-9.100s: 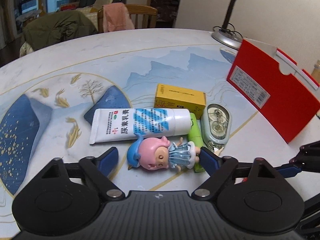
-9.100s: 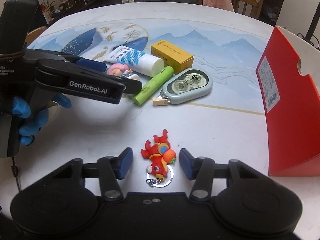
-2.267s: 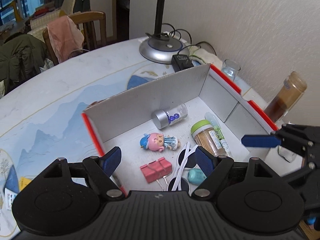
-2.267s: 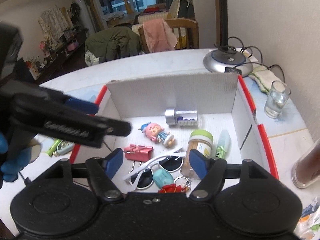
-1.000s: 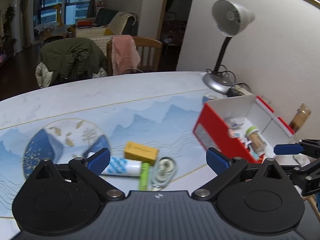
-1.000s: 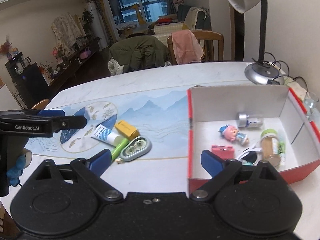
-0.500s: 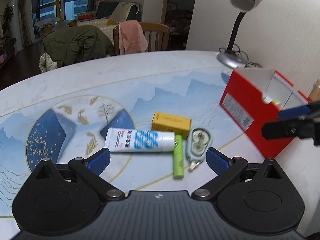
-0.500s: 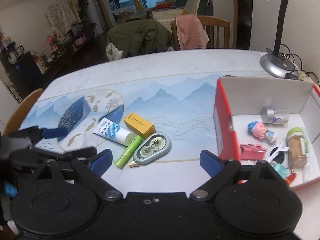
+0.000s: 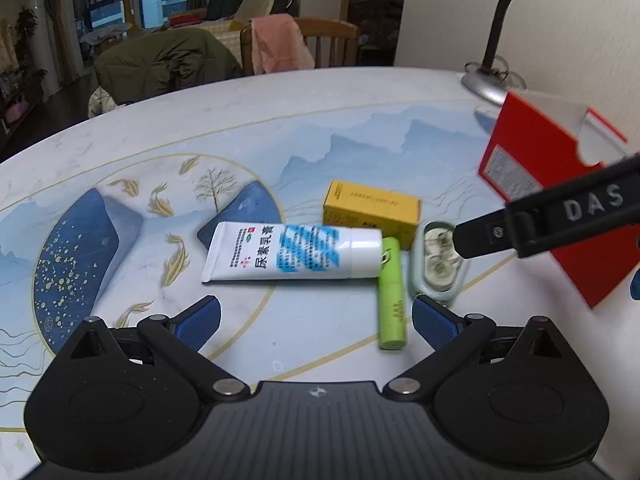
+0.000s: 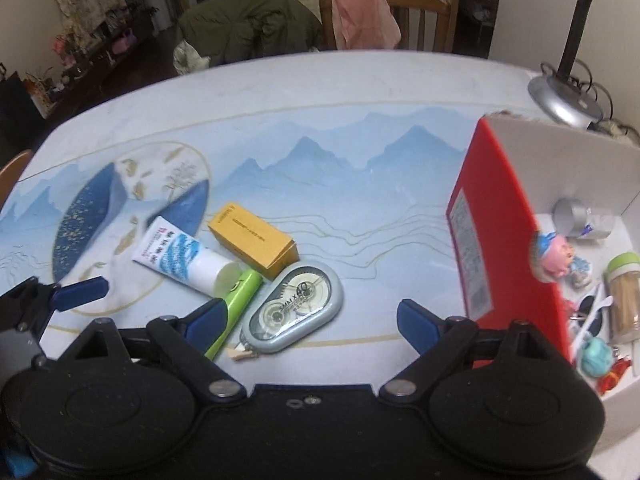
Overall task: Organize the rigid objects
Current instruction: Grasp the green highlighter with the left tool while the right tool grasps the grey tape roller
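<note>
I have both claws spread wide and holding nothing. My left claw (image 9: 316, 318) hangs low over the bench (image 9: 280, 120), in front of a cluster of four loose things. The white tube (image 9: 292, 254) lies on its side, with blue print and Chinese characters, its cap end touching the lime-green cylinder (image 9: 391, 292). Behind them sits the yellow carton (image 9: 372, 210), a small rectangular box lying flat. Just right of the green cylinder is the pale blue-grey correction tape dispenser (image 10: 294, 308), oval, with a clear window showing two reels. My right claw (image 10: 308, 322) is directly above that dispenser. To the right stands the red box (image 10: 504, 240), white inside, holding a pink-haired doll (image 10: 558, 260), a silver-capped bottle (image 10: 584, 218), a green-lidded jar (image 10: 624, 292) and other small items.
</note>
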Available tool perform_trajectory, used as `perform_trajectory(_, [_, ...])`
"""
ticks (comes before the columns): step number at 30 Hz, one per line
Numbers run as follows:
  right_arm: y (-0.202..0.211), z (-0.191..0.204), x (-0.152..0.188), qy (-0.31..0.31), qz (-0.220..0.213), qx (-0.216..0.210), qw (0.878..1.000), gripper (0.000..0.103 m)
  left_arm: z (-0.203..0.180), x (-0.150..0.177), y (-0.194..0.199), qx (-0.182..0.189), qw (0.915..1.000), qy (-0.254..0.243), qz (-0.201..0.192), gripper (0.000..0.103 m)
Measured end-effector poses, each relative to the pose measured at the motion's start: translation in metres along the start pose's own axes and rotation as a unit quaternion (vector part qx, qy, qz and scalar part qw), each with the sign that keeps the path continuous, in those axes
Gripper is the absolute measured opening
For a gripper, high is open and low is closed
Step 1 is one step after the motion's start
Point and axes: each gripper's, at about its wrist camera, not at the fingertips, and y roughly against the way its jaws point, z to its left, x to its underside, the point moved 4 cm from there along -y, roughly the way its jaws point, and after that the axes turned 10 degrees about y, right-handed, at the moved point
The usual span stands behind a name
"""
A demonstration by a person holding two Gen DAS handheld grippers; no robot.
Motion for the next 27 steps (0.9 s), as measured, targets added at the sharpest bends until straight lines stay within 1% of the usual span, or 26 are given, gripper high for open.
perform_trajectory(3, [-0.015,0.000,-0.002,-0.007,0.017,-0.001,1.000,0.090,0.000,0.001,-0.005,0.000,1.0000,0.003,0.001,0.102])
perform_trajectory(8, [-0.033,0.005,-0.007,-0.009,0.032,0.005,0.999,0.089,-0.003,0.001,-0.011,0.006,0.9999,0.008,0.003,0.102])
perform_trajectory(11, [-0.041,0.005,-0.009,-0.009,0.041,0.010,0.999,0.089,-0.004,0.001,-0.016,0.003,1.0000,0.007,0.005,0.102])
perform_trajectory(22, [-0.055,0.001,-0.010,-0.014,0.056,0.020,0.998,0.086,-0.015,0.002,-0.023,-0.002,1.0000,-0.007,-0.001,0.101])
perform_trajectory(24, [-0.056,0.001,-0.009,-0.015,0.057,0.020,0.998,0.086,-0.016,0.003,-0.025,-0.002,0.9999,-0.011,0.000,0.095])
perform_trajectory(26, [-0.058,0.002,-0.009,-0.010,0.059,0.023,0.998,0.085,-0.020,0.005,-0.028,-0.002,0.9998,-0.017,0.006,0.091])
perform_trajectory(27, [-0.059,0.003,-0.007,-0.006,0.064,0.027,0.998,0.085,-0.022,0.006,-0.029,-0.003,0.9997,-0.022,0.006,0.091])
